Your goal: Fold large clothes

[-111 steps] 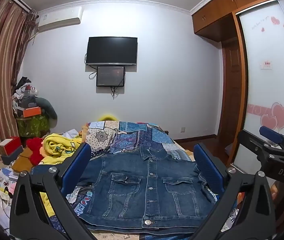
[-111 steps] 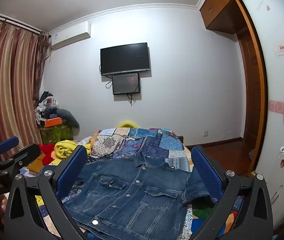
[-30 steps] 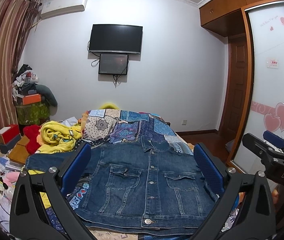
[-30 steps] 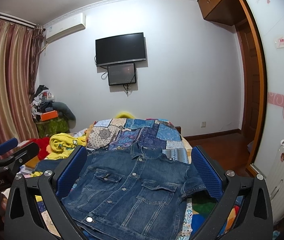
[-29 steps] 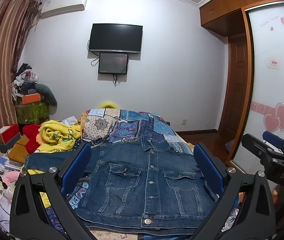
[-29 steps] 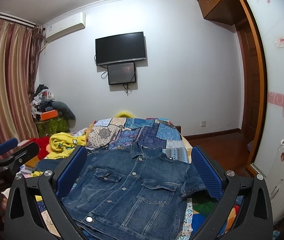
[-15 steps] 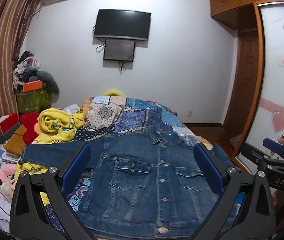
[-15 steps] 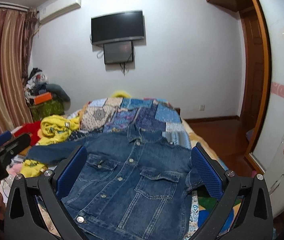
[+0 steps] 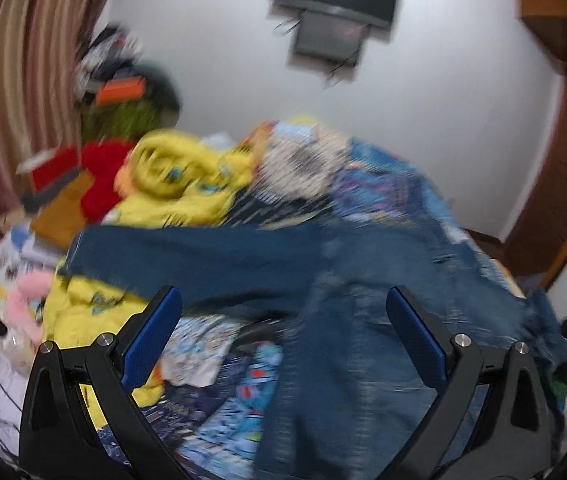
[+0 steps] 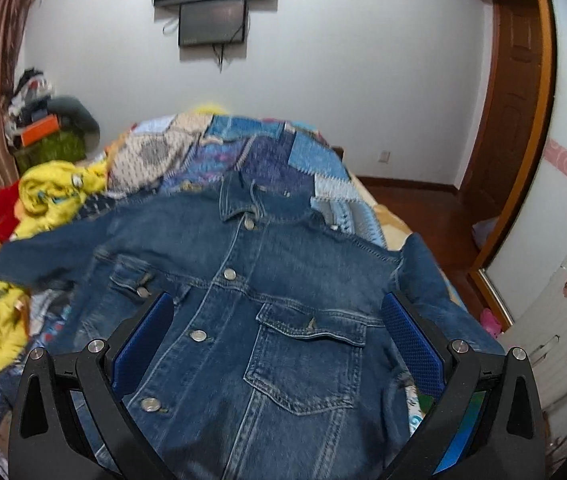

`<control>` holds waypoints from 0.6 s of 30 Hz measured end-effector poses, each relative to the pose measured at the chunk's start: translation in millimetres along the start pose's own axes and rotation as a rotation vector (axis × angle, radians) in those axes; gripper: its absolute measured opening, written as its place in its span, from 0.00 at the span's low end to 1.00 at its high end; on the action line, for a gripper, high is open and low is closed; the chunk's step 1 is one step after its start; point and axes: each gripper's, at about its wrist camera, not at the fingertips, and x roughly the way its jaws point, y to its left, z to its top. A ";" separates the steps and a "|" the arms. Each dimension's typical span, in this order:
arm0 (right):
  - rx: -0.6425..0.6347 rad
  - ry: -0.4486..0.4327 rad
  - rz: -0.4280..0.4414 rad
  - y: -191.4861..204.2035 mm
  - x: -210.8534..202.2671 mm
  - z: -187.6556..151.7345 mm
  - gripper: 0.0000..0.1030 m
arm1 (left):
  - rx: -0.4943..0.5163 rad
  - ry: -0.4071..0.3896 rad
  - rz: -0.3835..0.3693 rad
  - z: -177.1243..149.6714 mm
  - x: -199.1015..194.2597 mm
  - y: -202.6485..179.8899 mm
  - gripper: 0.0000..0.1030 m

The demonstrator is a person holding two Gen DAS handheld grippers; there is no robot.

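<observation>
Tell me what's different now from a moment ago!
Both grippers tipped down and moved in over the denim jacket; the left gripper swung toward its outstretched sleeve, blurring that view. The right gripper is open, like the left; neither has grabbed anything. The jacket stays buttoned, flat on the patchwork quilt.

No legible text, label or number anywhere in either view.

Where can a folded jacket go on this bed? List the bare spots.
Bare quilt shows beyond the denim jacket's collar, toward the far wall, bordered left by the yellow garment. A smaller strip lies under the outstretched sleeve. The bed's left edge is crowded with yellow clothes and clutter; the jacket covers the middle.
</observation>
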 end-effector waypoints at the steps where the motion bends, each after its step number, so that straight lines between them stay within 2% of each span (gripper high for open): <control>1: -0.008 0.016 -0.010 1.9 7.8 0.3 1.00 | -0.039 0.035 0.007 0.0 14.5 18.9 1.00; 3: -0.023 0.036 -0.020 5.3 19.9 2.6 1.00 | -0.120 0.112 -0.008 -0.9 43.3 54.0 1.00; 6: -0.052 0.065 -0.026 9.6 39.3 6.0 1.00 | -0.248 0.182 -0.028 -5.9 71.7 97.2 1.00; 11: -0.039 0.133 0.036 10.9 65.0 12.6 1.00 | -0.395 0.248 -0.045 -13.4 114.3 150.5 0.99; 14: -0.011 0.166 0.062 11.2 76.6 15.5 1.00 | -0.477 0.274 -0.059 -17.2 139.6 177.7 0.87; 15: -0.001 0.176 0.070 10.6 79.8 16.0 1.00 | -0.508 0.281 -0.073 -18.6 147.8 186.0 0.79; 16: 0.006 0.184 0.075 10.3 81.9 15.8 1.00 | -0.539 0.282 -0.081 -20.4 155.1 195.5 0.67; 18: 0.018 0.202 0.085 9.2 85.9 15.2 1.00 | -0.591 0.294 -0.095 -23.7 168.8 208.0 0.55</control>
